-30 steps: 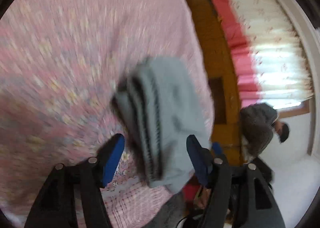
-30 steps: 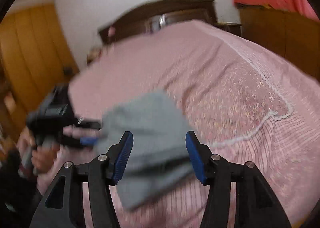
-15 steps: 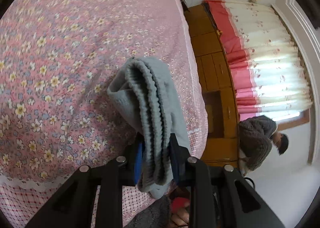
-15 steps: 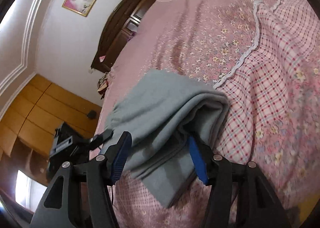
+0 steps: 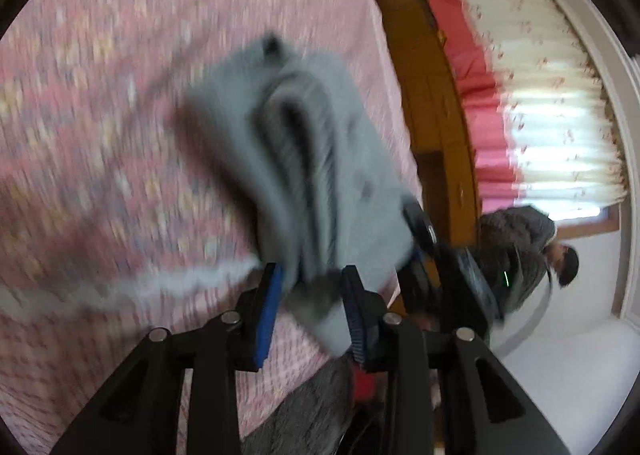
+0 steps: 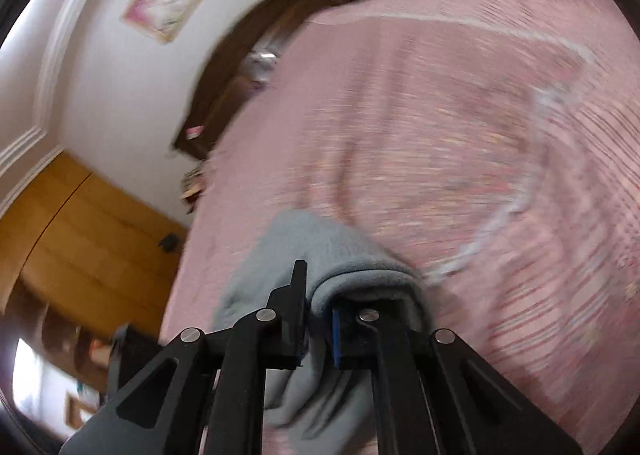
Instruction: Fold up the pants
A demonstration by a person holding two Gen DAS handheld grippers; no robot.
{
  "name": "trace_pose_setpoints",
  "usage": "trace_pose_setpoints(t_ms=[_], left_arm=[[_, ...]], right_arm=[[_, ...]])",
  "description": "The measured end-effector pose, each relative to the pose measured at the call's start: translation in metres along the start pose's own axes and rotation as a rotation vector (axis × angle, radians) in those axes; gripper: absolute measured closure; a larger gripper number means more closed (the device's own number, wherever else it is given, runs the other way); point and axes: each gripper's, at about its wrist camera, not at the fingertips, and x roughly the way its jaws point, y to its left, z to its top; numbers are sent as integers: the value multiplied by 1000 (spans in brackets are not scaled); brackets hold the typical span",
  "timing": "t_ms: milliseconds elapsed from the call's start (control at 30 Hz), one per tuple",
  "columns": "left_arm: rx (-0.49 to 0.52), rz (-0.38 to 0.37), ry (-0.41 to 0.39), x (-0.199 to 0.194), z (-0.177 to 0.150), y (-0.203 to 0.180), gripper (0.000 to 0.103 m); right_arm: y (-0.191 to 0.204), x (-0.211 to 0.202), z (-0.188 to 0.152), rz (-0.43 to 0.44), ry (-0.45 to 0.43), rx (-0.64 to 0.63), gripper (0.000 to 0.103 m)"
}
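Note:
The grey pants [image 5: 304, 143] are a thick folded bundle above the pink flowered bedspread [image 5: 100, 115]. My left gripper [image 5: 312, 291] has its blue pads on both sides of the bundle's near end. Its jaws are opening a little, but the cloth still fills the gap and touches both pads. In the right wrist view my right gripper [image 6: 318, 319] is closing, and its jaws pinch a rounded fold of the pants [image 6: 320, 247]. The rest of the cloth hangs below that gripper. Both views are blurred by motion.
The bedspread [image 6: 460, 135] with its white lace trim [image 6: 500, 215] fills most of both views. A dark headboard [image 6: 240, 67] and a wooden cabinet [image 6: 80, 235] stand beyond it. A person in a grey jacket [image 5: 516, 239] bends over below the red-and-white curtains [image 5: 540, 115].
The left jaws shut on the bundle, then eased apart slightly. The right gripper rolled, sank towards the bed and its wide jaws came together on a fold of the pants.

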Motion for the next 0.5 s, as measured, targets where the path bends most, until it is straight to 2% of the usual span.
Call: trace_pose_setpoints(t_ms=[33,67,167,233,300,333,367,400,433,500], left_arm=[[1,4,20,5,-4,2,72],[2,2,40,9,-10,5,72],[-17,-34,42,9,-19,17,72],[-69,-99,15,3,-23,30,72],[-111,-170,-50,-9,-22,41,63],[-124,-204,-100,-16,-19,44,47],[-129,-218,-141,-21,-14,46,33],[-128,-230,-171,-25,-9,47,31],[-123,-241,-190,-27,-3,47,30],[-112,-233,-174,-20,15,45,26]], right_arm=[[-11,5,0,-2,21,51,88],[-18,8,-3,34,42,83,88],[-12,4,-11,46,48,26,83],[-9,0,-14,31,50,8,76],[-5,-19,-22,15,14,20,59],[-1,-25,-25,4,-8,14,51],[12,-41,-34,-28,-58,-35,33],[21,-49,-39,-43,-85,-85,21],[41,-60,-49,-62,-120,-189,20],[94,-61,-74,-167,-133,-517,20]])
